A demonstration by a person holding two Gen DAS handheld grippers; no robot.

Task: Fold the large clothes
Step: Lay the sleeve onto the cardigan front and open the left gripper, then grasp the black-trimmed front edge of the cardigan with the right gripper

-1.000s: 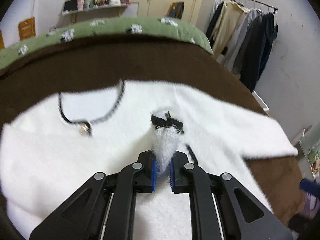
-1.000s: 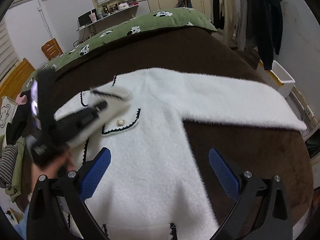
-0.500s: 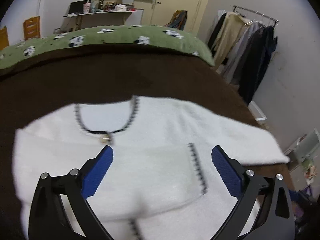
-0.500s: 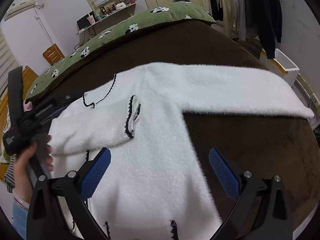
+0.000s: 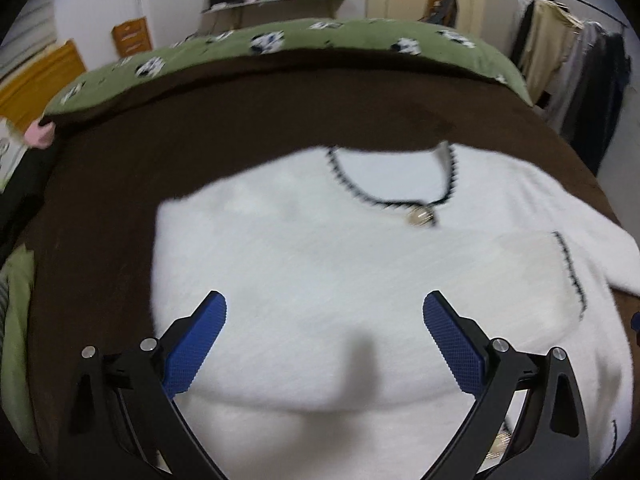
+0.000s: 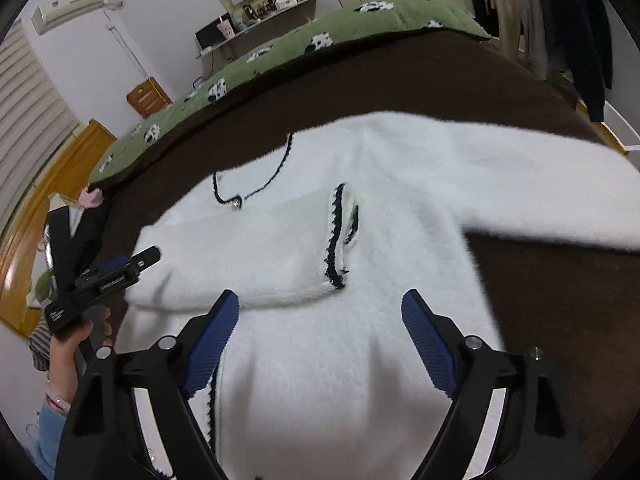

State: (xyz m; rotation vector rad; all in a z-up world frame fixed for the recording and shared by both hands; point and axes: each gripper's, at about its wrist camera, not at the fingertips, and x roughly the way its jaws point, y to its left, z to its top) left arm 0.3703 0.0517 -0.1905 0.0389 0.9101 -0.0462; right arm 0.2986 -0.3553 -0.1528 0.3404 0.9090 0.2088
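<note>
Hovering over white cardigan (image 5: 320,264): left tongs (image 5: 324,332), right tongs (image 6: 320,332), both wide, empty.

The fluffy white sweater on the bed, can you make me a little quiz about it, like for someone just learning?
1. True or false: one sleeve of the white sweater lies folded across its front.
2. Which sleeve is still stretched out on the brown blanket: A) the one near the clothes rack, B) the one near the orange headboard?
3. Fill in: the jaws of both the left gripper and the right gripper are ____.

Key: 1 true; 2 A; 3 open.
</note>
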